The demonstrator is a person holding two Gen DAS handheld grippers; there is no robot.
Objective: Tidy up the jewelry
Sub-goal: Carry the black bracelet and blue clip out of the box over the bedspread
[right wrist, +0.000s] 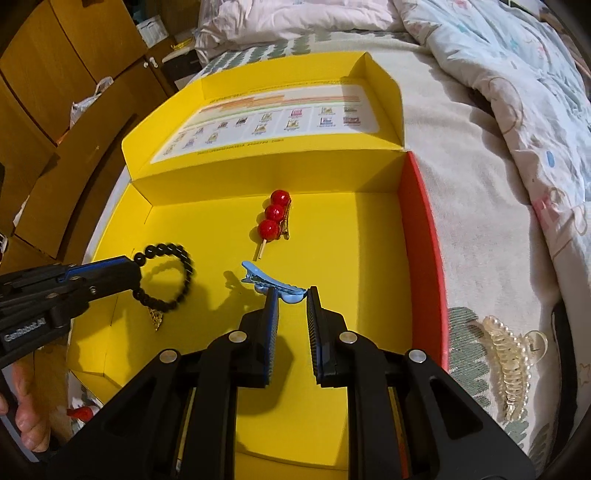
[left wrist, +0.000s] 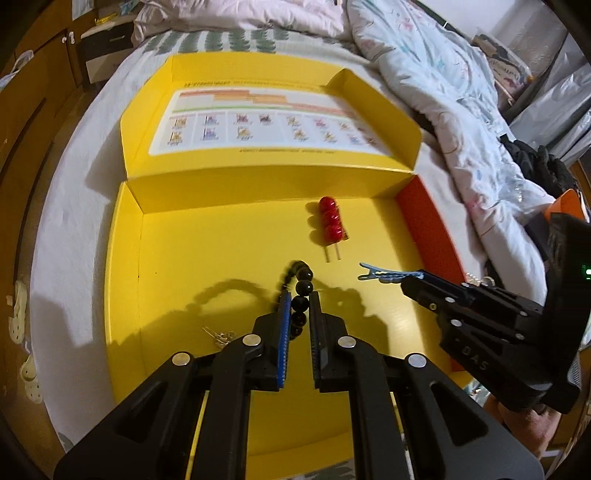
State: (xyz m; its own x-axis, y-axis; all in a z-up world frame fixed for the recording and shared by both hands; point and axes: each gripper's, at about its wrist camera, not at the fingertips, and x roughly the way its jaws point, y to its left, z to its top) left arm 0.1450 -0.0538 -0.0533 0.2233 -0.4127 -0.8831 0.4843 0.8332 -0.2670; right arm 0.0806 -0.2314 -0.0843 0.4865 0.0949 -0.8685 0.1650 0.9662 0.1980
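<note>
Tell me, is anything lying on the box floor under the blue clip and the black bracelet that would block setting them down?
Nothing visible blocks it. The right gripper holds the blue hair clip and the left gripper holds the black bead bracelet above bare yellow box floor. The red bead clip lies farther back, clear of both.

**A bedroom at home**

The work surface is a made bed [left wrist: 74, 206] with a pale sheet. Ahead of the left gripper [left wrist: 300, 295] and off to its right lies a rumpled quilt [left wrist: 424, 74] with pastel prints; pillows [left wrist: 240, 11] sit at the far end. To its left stand wooden cabinets [left wrist: 33, 92], with light-coloured slippers [left wrist: 22, 314] on the floor beside the bed.
</note>
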